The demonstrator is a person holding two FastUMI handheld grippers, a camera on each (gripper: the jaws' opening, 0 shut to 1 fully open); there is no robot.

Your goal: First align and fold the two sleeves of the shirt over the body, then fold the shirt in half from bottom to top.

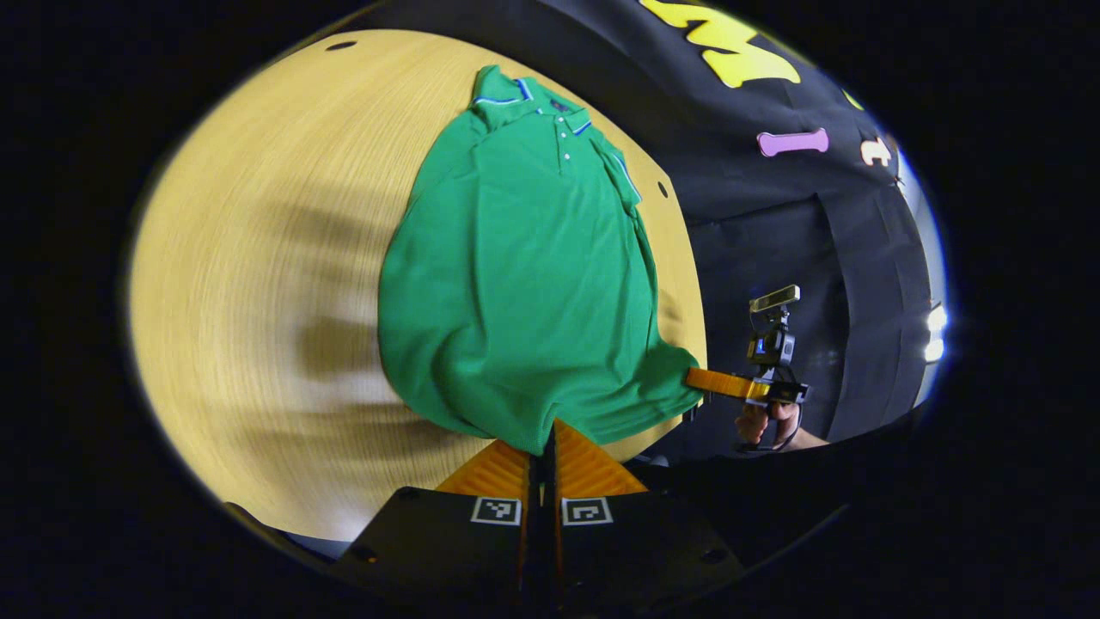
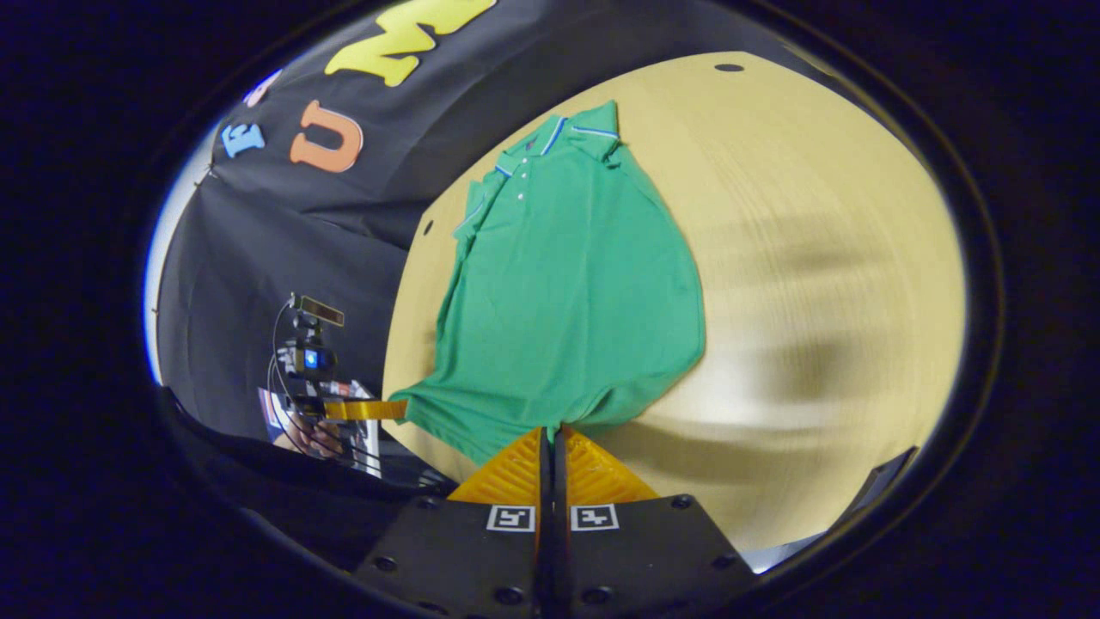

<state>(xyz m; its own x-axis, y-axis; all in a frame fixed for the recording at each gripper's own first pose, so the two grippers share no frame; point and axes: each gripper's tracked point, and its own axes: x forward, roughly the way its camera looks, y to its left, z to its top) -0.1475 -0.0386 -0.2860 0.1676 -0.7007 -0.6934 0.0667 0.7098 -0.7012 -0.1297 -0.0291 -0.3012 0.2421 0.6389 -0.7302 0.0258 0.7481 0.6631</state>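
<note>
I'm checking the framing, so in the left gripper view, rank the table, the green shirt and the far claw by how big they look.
1. Table, largest.
2. Green shirt, lying on the table.
3. Right claw, smallest, pinching the shirt's hem corner; it sits farther from the camera, so its true size is unsure.

Place: a recording booth, a staged work corner and not a lived-in room.
Walls: black cloth point(image 1: 773, 232) hangs close round me as a backdrop.
Work surface: one pale wood-grain tabletop point(image 1: 258, 258) with small dark holes near its edge.
Gear: a small camera unit point(image 1: 773, 344) rides on the handheld tool opposite me.
</note>
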